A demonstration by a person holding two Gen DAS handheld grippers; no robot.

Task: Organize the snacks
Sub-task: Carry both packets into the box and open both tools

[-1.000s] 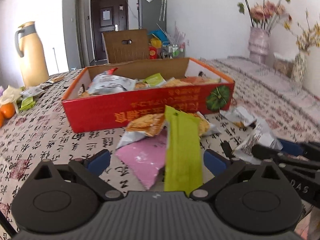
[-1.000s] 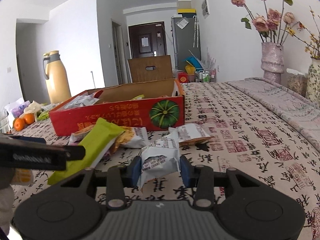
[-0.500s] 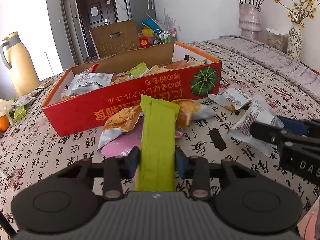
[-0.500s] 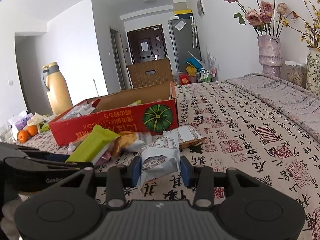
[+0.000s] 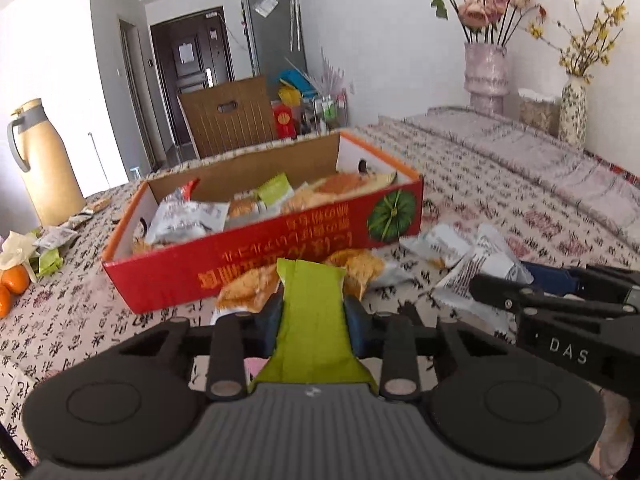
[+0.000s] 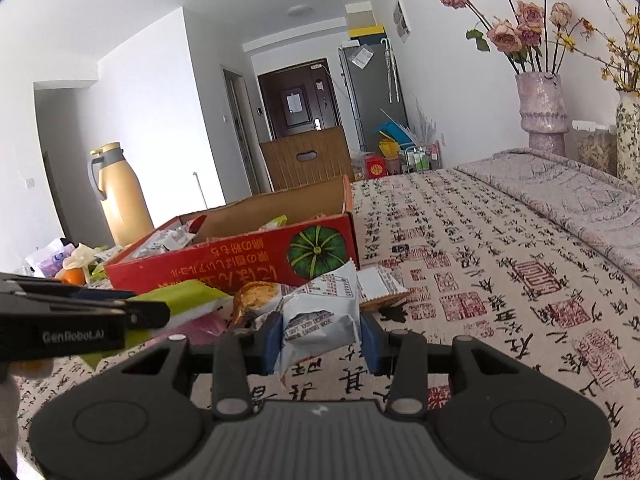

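Observation:
My left gripper [image 5: 313, 322] is shut on a long green snack packet [image 5: 310, 312] and holds it lifted in front of the red cardboard box [image 5: 280, 256], which holds several snack packets. My right gripper [image 6: 320, 338] is shut on a white-grey snack packet [image 6: 320, 312], raised above the patterned tablecloth. The green packet [image 6: 188, 306] and the left gripper also show at the left of the right wrist view. An orange snack packet [image 5: 248, 286] and another white packet [image 5: 438, 242] lie on the cloth in front of the box [image 6: 240, 258].
A yellow thermos [image 5: 42, 162] stands at the far left with oranges [image 5: 14, 280] and wrappers near it. Vases with flowers [image 5: 486, 76] stand at the far right. A pink packet [image 6: 200, 326] lies on the cloth. A wooden chair back [image 5: 228, 114] is behind the table.
My left gripper shut on the green packet and lifted it up and toward the box. My right gripper has risen with the white-grey packet.

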